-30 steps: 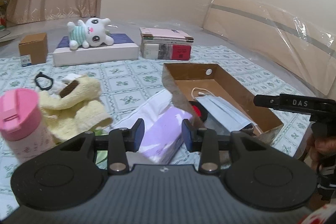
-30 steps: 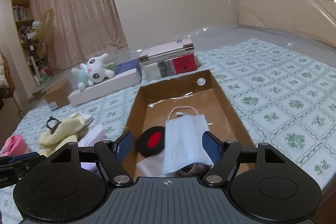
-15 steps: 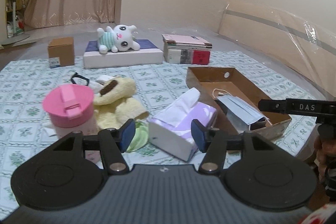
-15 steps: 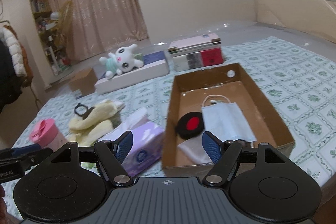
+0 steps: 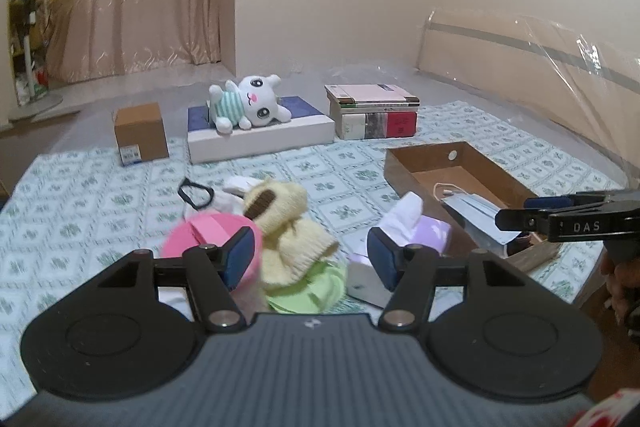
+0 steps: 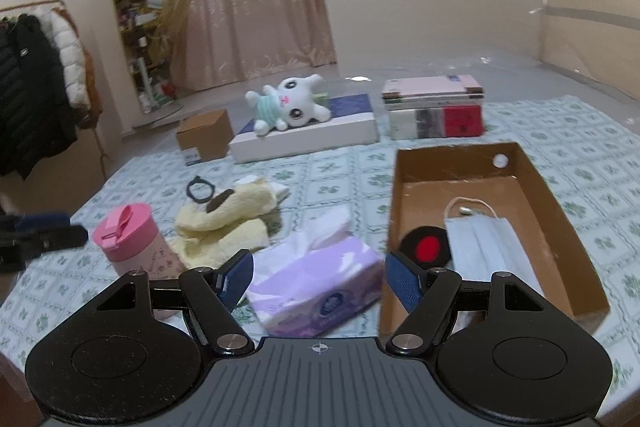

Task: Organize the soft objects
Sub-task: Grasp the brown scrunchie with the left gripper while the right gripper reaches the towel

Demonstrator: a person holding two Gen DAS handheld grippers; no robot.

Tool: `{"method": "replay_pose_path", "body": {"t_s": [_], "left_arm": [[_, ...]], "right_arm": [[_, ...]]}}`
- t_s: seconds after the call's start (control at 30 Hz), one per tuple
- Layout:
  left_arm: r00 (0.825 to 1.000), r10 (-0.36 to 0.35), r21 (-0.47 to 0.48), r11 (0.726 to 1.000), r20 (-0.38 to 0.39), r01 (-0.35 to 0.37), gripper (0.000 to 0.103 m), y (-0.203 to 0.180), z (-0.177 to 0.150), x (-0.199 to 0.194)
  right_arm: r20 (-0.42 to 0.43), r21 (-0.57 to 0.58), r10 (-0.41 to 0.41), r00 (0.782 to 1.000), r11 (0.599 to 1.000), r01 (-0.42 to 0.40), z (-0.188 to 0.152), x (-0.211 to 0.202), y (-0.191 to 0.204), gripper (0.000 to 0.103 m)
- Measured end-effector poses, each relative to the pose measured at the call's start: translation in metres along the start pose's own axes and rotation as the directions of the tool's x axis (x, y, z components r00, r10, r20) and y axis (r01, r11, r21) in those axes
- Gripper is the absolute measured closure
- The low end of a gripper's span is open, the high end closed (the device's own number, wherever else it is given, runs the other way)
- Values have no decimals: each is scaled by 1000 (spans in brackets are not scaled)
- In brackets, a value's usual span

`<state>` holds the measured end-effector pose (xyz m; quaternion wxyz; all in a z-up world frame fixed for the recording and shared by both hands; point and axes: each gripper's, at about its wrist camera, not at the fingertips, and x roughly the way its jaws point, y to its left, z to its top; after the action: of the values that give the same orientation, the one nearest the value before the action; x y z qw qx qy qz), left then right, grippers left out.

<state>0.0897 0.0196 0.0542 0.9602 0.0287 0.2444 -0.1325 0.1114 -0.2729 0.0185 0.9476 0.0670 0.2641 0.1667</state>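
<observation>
We see the bed (image 6: 560, 131) carrying the cardboard box (image 6: 560, 227), which holds a face mask (image 6: 486, 247). The tissue pack (image 6: 320, 279) and yellow socks (image 6: 224, 219) lie beside it, unboxed. Left gripper (image 5: 312, 259), jaws just widened, and right gripper (image 6: 320, 281) both hang empty, agape. We judge we are between picks; next: close on the socks.

A small cardboard box (image 5: 141, 135) and a stack of books (image 5: 374, 111) are being kept at the back; coats (image 6: 36, 83) are being hung up leftward.
</observation>
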Motion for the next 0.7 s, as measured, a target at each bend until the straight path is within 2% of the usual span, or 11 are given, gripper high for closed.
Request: {"method": "replay_pose_path", "body": {"t_s": [0.4, 0.6, 0.7], "left_arm": [[985, -78, 132, 986, -151, 98, 44, 71, 52, 52], [965, -116, 187, 969, -237, 163, 45, 92, 67, 97], [949, -145, 195, 959, -280, 204, 47, 98, 73, 121]], "right_arm": [[-37, -185, 80, 996, 979, -85, 38, 53, 31, 30], [-59, -236, 85, 995, 967, -97, 54, 86, 35, 30], [-76, -263, 95, 993, 958, -112, 60, 102, 37, 30]]}}
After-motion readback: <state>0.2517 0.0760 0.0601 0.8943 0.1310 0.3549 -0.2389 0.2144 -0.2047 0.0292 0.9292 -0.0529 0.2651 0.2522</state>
